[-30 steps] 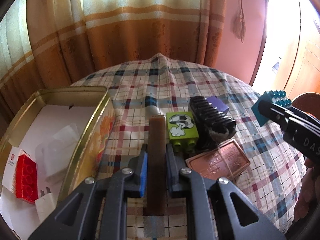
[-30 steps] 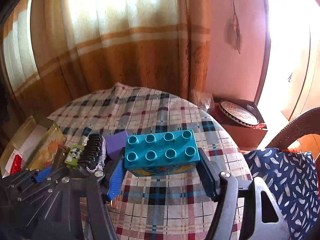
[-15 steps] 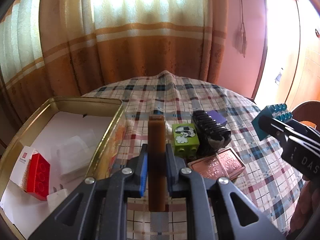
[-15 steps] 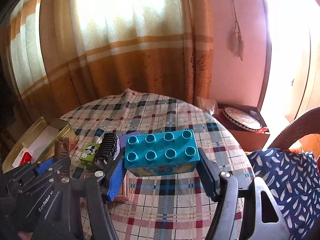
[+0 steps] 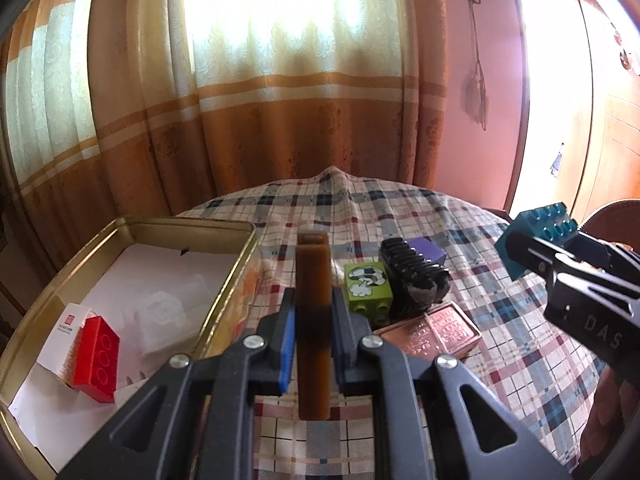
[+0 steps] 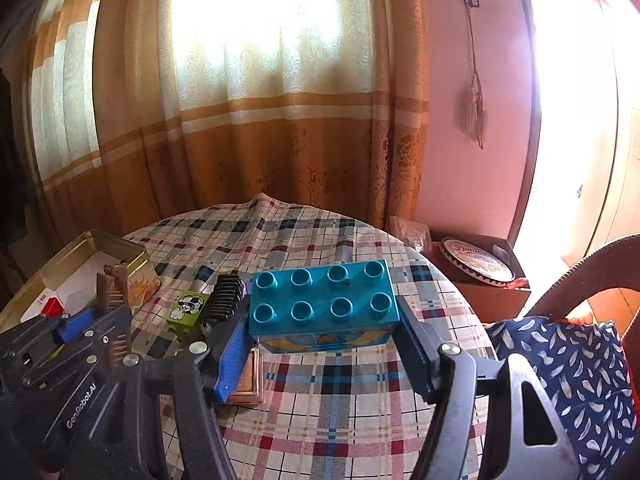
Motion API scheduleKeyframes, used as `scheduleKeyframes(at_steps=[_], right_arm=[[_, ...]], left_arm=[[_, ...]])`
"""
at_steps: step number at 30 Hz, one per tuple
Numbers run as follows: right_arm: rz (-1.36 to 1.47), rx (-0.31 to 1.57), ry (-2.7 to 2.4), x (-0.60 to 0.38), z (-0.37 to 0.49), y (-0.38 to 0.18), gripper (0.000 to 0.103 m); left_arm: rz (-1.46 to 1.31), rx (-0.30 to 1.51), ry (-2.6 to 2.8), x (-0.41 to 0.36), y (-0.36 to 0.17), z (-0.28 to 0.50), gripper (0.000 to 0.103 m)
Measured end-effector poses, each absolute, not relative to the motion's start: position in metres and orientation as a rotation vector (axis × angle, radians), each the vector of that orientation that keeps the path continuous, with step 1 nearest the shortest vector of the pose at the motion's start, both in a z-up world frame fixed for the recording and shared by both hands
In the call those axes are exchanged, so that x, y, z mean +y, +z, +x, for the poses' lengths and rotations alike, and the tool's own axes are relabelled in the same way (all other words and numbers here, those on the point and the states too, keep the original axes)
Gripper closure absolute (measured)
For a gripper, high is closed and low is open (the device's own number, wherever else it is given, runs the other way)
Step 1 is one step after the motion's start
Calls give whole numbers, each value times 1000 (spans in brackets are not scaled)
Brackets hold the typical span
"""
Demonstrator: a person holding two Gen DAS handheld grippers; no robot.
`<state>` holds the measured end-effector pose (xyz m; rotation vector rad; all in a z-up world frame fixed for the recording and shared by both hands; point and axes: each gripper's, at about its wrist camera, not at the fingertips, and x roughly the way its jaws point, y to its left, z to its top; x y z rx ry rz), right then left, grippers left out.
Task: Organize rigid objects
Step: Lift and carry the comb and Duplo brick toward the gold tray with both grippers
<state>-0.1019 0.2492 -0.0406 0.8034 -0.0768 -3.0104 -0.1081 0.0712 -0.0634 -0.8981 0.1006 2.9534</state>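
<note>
The left gripper [image 5: 314,324] at frame centre is clamped on a brown comb [image 5: 313,280], which stands upright between its jaws. The right gripper [image 6: 324,330] pinches a teal brick [image 6: 322,300] lengthwise at centre.

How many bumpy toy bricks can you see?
3: a red brick in the gold tin, a green brick on the tablecloth, a teal brick in the right tongs. Others may hide.

The left tool [image 5: 314,334] is a black plastic frame of angular struts with triangular cut-outs, silver screw heads at its pivots and a blue pad on its left finger [image 5: 287,344]. Seen from beside the right tool [image 6: 324,330], it carries white "GenRobot.AI" lettering. The right tool has the same black build, silver screws and blue ribbed pad, with pale "DAS" lettering on its side.
</note>
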Motion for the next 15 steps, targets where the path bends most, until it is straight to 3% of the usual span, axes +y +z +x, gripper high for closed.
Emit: scheduleKeyframes(at_steps=[15], right_arm=[[712,-8,-3003,233,-89,-35,35]], left_arm=[[-923,6,2963,56,-65,-109,90]])
